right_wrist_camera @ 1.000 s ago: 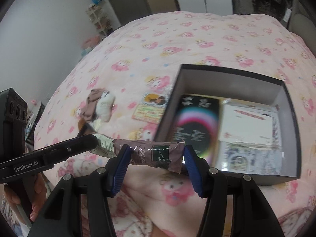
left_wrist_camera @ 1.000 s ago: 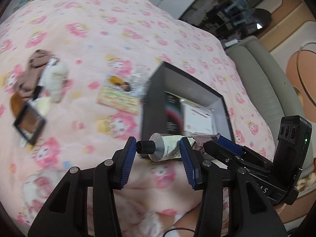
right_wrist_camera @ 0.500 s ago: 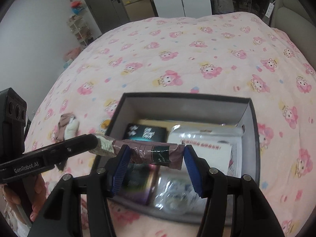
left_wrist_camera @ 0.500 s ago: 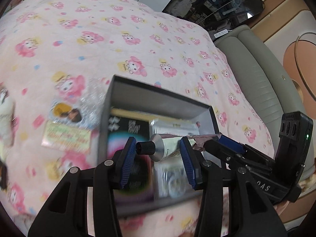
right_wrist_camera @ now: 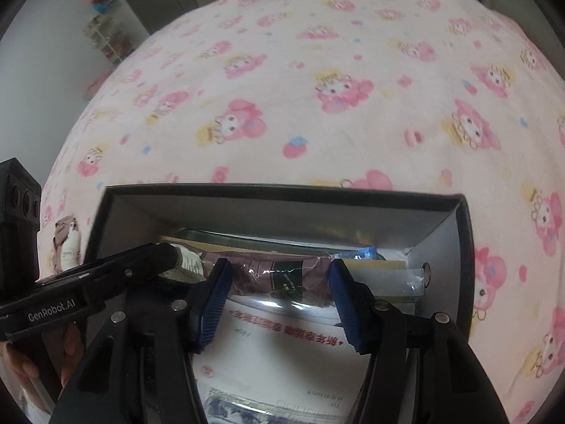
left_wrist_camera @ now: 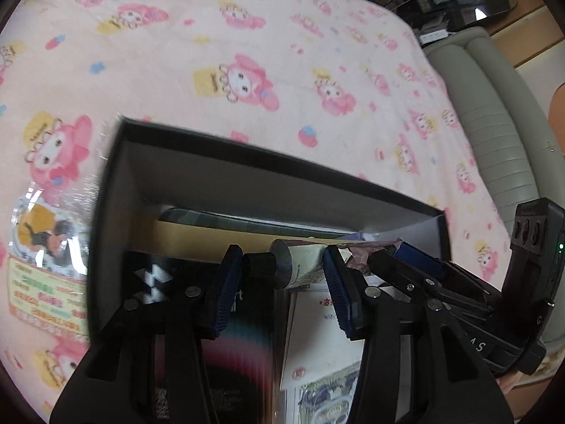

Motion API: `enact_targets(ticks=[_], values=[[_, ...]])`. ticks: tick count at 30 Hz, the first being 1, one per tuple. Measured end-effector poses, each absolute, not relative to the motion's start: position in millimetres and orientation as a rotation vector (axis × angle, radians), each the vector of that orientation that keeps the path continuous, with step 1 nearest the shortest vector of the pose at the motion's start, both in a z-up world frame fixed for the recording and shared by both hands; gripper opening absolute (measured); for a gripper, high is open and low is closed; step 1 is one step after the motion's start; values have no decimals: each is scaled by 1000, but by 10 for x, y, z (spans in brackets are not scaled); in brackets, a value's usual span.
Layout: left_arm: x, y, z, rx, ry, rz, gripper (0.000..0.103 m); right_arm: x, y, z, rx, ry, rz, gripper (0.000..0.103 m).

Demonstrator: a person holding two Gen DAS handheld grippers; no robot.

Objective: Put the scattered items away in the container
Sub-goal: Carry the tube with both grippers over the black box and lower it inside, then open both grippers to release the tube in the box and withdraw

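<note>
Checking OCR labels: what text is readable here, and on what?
"GenRobot.AI": side of the left tongs.
"rt": black box, rest hidden.
White card: red print, too blurred to read.
Tube and brown packet: labels too small to read.

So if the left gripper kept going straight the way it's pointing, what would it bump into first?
Probably the things already lying in the box. The left gripper, holding the tube by its cap end, points down into it, at about the dark packet and white card. Depth is hard to judge.
</note>
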State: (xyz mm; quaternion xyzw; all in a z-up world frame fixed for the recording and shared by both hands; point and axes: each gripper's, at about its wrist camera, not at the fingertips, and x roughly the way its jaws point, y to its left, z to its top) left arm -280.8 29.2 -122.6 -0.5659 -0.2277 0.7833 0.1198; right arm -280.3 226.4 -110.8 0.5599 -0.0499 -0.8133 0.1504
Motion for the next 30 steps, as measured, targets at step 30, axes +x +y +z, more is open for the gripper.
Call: enact_targets(ticks=[30], values=[[-3018,401,-1468,-1758,-658,2307,50,-2809,2232,-1244,1629,32,-2434,53]])
